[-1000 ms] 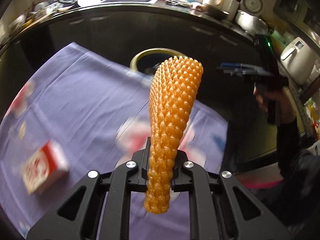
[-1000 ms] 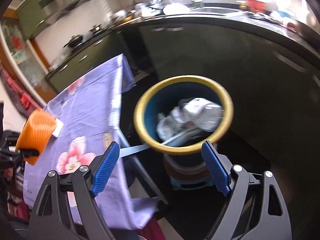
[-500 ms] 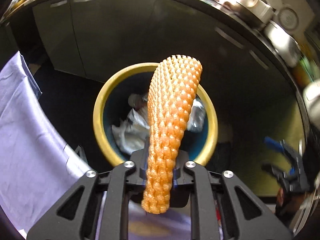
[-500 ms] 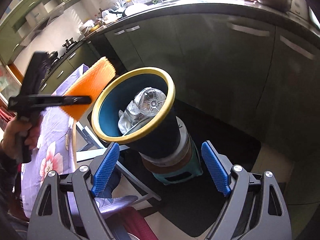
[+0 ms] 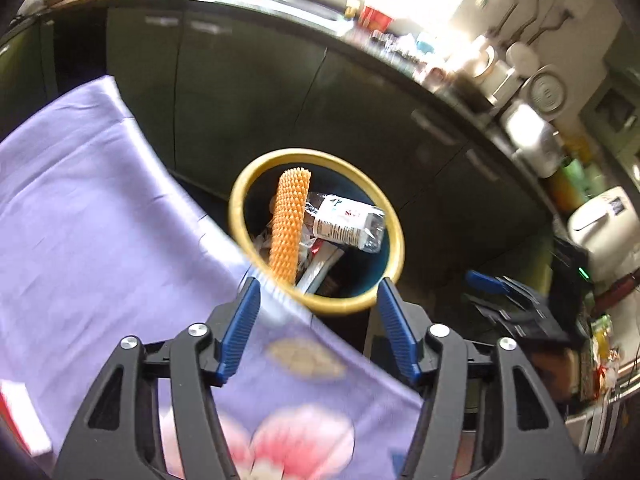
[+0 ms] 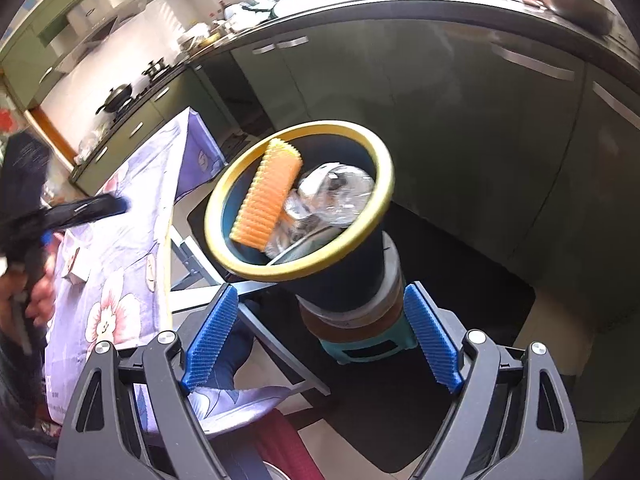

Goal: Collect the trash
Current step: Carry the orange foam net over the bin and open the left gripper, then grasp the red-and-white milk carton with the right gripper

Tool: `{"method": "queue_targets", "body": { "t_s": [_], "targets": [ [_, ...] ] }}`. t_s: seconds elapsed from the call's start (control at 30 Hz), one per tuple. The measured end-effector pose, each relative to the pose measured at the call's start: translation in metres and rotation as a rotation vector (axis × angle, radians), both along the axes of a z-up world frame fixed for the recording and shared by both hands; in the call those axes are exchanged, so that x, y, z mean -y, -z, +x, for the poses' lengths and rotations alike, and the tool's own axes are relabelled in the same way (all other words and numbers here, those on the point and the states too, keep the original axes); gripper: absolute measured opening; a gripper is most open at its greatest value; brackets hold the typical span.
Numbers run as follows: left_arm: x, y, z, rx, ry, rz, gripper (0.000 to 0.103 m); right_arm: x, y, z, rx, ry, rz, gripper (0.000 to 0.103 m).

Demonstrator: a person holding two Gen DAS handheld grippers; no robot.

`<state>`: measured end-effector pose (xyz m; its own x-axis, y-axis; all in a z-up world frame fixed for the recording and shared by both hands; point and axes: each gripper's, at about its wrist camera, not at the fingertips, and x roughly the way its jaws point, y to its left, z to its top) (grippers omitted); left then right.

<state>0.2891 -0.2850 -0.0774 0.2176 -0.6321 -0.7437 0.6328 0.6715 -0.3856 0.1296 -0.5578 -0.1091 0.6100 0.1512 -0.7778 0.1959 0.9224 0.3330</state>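
- Orange foam net sleeve (image 5: pixel 289 226): knobbed, long and narrow; inside the mouth of the bin, well ahead of the left gripper's pads and clear of them. In the right wrist view it leans against the bin's inner wall on the table side, one end up at the rim, the other lower among the rubbish.
- Bin (image 5: pixel 394 236): round, yellow rim, dark blue inside; stands beside the table edge on a stack of a pale ring and a teal stool (image 6: pixel 368 350).
- Bin contents: a clear plastic bottle (image 5: pixel 348 224) with a white label lying just beside the sleeve, plus crumpled wrappers beneath; finer detail not legible.
- Left gripper (image 5: pixel 318 326): blue ribbed pads apart and opening; nothing between them. It points down over the table corner toward the bin. In the right wrist view it appears at the left edge, blurred, held by a hand (image 6: pixel 38 300).
- Right gripper (image 6: pixel 320 336): blue pads spread wide, nothing gripped; the bin's base and the stool show in the gap, well beyond the pads.
- Table (image 5: pixel 80 208): covered by a lilac cloth with pink flowers; a small red-and-white carton (image 6: pixel 76 268) lies on it.
- Background: dark cabinet fronts (image 6: pixel 460 112) under a cluttered worktop; a wok on a hob at the far left in the right wrist view.
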Motion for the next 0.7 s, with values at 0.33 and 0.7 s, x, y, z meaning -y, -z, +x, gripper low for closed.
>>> {"method": "queue_targets", "body": {
  "t_s": [0.33, 0.7],
  "targets": [
    [-0.159, -0.014, -0.095, 0.115, -0.135, -0.051, 0.076, -0.082, -0.01, 0.067, -0.016, -0.249, -0.043, 0.084],
    [-0.292, -0.025, -0.159, 0.24, -0.396, 0.01, 0.086, -0.277, -0.05, 0.14, 0.134, -0.897, -0.103, 0.084]
  ]
}}
